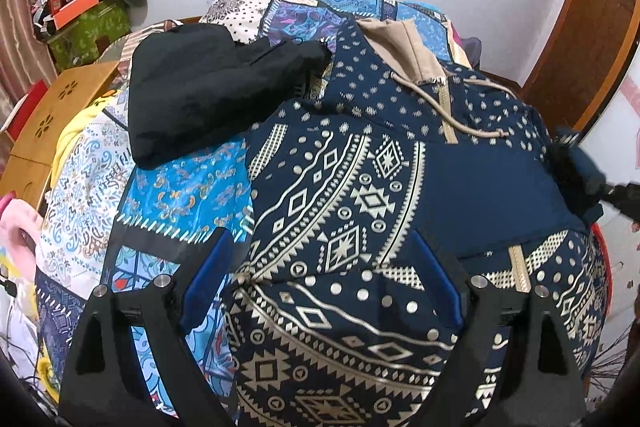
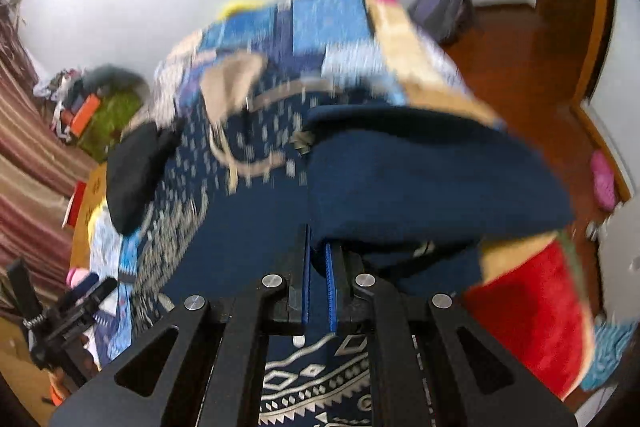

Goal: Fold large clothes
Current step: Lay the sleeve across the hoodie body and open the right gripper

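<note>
A navy hoodie (image 1: 360,219) with a cream geometric print, a tan hood lining and drawstrings lies spread on the bed. My left gripper (image 1: 324,247) is open above its lower left part, one blue pad on each side of the printed cloth. My right gripper (image 2: 318,255) is shut on a plain navy fold of the hoodie (image 2: 420,179), which is lifted and blurred with motion. The right gripper also shows at the right edge of the left wrist view (image 1: 588,179), holding the hoodie's side.
A patchwork blue bedspread (image 1: 180,195) covers the bed. A black garment (image 1: 208,95) lies on it at the upper left. A wooden lap table (image 1: 60,107) and a cluttered green box (image 1: 88,31) stand at the left. A red cushion (image 2: 532,311) lies at the right.
</note>
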{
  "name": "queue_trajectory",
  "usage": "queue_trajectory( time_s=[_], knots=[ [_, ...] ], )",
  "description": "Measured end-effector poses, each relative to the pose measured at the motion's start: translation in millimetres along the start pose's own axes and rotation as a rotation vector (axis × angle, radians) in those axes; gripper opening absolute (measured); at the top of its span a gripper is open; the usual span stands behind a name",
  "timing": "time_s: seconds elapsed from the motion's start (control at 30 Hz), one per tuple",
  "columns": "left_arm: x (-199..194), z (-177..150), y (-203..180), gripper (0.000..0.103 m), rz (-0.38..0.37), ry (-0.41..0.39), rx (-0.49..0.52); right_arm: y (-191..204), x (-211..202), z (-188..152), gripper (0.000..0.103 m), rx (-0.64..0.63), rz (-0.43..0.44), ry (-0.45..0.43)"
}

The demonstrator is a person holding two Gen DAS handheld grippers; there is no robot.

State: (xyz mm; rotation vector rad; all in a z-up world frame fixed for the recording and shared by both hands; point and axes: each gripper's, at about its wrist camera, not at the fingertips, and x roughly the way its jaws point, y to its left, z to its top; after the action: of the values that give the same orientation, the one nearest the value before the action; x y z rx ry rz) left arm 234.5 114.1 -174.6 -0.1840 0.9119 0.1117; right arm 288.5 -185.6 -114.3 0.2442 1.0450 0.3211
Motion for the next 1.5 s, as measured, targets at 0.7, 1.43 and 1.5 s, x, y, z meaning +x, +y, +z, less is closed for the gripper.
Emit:
queue_trajectory(
  time_s=[0.7, 1.43, 1.5],
  knots=[
    [9.1, 4.2, -41.4, 0.089, 0.012, 0.013, 0.076, -81.2, -59.2, 6.8, 0.050, 0.238, -0.020, -0.122],
    [25.1, 0.6, -32.1, 0.089, 0.016, 0.055, 0.032, -179.7, 10.4, 9.6, 0.010, 0.646, 0.014, -0.048],
    [23.5, 0.4, -28.8, 0.089, 0.013, 0.051, 0.023, -170.0, 5.2, 14.7, 0.009, 0.596, 0.035, -0.045]
  ],
)
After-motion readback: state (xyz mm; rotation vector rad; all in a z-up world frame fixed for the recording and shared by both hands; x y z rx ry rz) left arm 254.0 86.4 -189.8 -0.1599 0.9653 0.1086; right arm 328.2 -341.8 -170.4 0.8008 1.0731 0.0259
